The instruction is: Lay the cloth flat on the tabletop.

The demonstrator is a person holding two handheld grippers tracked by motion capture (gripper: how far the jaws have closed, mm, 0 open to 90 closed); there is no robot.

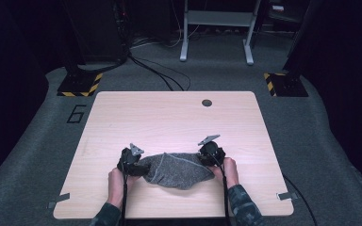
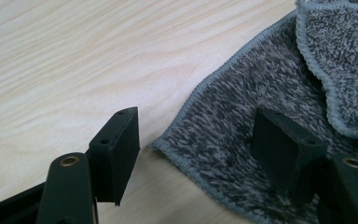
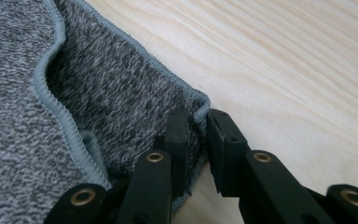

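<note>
Both hands sat at the near edge of the counter [image 1: 169,113], one either side of a grey towel [image 1: 176,169] bunched up near the middle. Left gripper [image 1: 139,165] had its jaws gaping wide, straddling the towel's left corner without pinching it. Right gripper [image 3: 196,140] had its jaws nearly together, clamped on the towel's right corner hem.

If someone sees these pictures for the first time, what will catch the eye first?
A rumpled grey towel lies on the near part of the pale wooden table, stretched between two hands. The right hand-held gripper pinches its hemmed corner, while the left hand-held gripper stands open astride another corner.
</note>
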